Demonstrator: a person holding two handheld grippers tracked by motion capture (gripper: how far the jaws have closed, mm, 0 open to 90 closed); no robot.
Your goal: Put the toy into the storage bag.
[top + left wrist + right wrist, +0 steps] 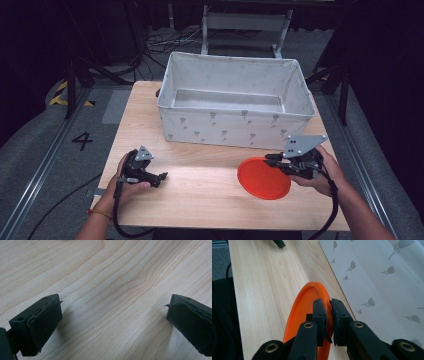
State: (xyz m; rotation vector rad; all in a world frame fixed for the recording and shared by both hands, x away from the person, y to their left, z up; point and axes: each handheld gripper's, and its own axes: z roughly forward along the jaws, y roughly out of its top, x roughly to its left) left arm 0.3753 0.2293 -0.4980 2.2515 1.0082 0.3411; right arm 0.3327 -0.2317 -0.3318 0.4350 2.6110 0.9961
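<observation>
1. Pinching the orange plate [263,178] by its right rim, the right gripper [272,161] holds it tilted at the table's [200,200] near right.
2. The fabric bin [235,127] stands just beyond.
3. The left gripper [162,176] rests spread, well apart at the near left.

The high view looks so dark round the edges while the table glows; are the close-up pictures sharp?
High view: light falls on the table and fabric box; the surroundings sink into black. Left gripper view: wood grain crisp, jaws cast soft shadows. Right gripper view: the near jaws and orange plate are slightly soft.
</observation>
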